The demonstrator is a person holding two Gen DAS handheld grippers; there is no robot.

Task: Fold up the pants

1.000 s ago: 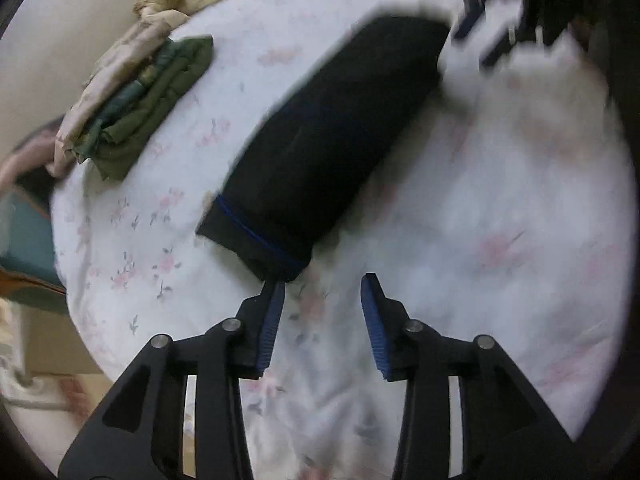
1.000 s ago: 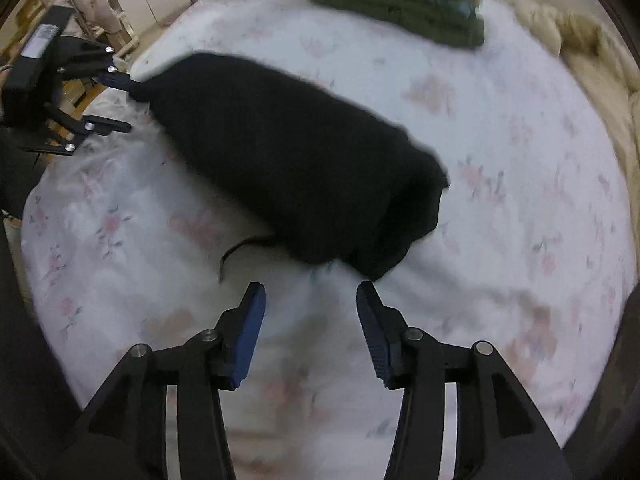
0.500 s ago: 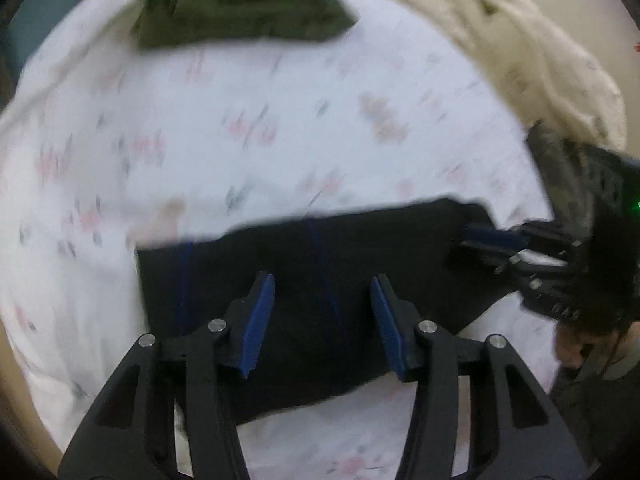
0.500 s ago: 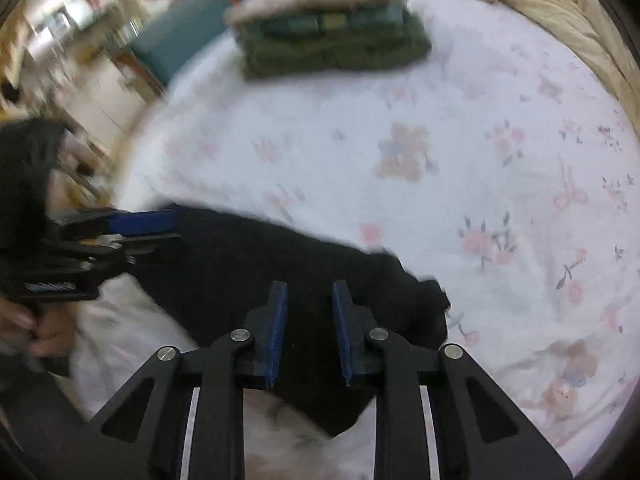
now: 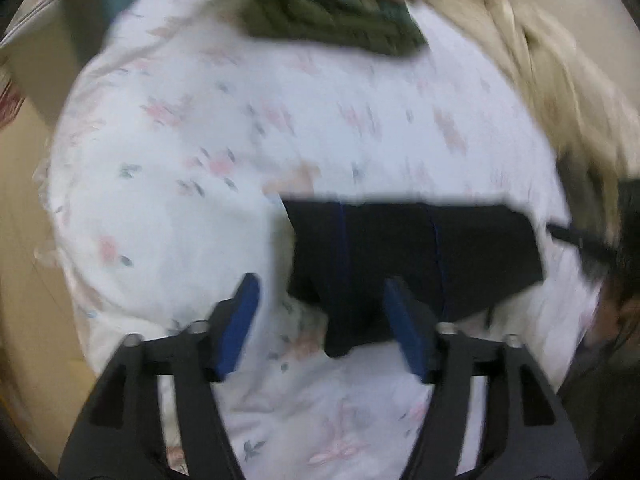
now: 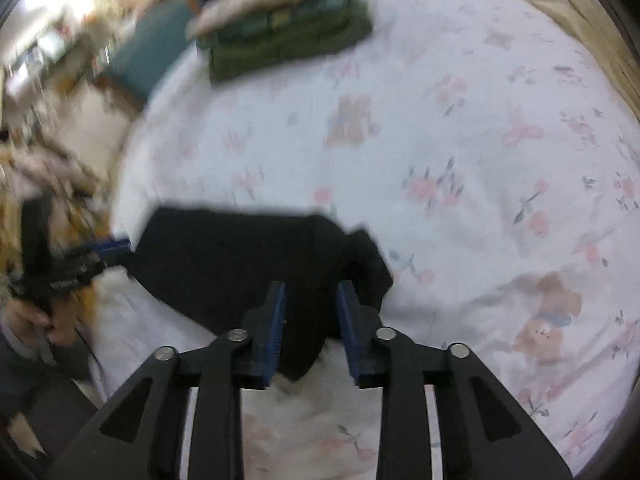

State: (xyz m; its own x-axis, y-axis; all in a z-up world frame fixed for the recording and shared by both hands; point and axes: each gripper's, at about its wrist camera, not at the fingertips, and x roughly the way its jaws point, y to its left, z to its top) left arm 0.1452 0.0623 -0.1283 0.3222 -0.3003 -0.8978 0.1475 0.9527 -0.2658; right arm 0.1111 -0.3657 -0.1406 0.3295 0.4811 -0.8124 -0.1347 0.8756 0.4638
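The black pants (image 5: 412, 252) lie folded into a short band on the flowered white sheet (image 5: 224, 128), with thin blue seam lines across them. My left gripper (image 5: 326, 324) is open over the band's near left corner, its fingers clear of the cloth. In the right wrist view the pants (image 6: 240, 264) lie just ahead. My right gripper (image 6: 311, 320) is partly open, its blue pads (image 6: 276, 320) standing either side of the cloth's near edge without pinching it. The left gripper also shows at the pants' far left end (image 6: 86, 256).
A stack of folded green and pink clothes (image 5: 332, 12) sits at the far edge of the bed, also in the right wrist view (image 6: 280, 36). A beige blanket (image 5: 560, 92) is bunched along the right side. Room clutter and furniture (image 6: 52, 80) lie beyond the left edge.
Both grippers swung round over the pants and both views blurred. My left gripper shifted left to the band's corner. My right gripper narrowed, then opened a little at the pants' near edge.
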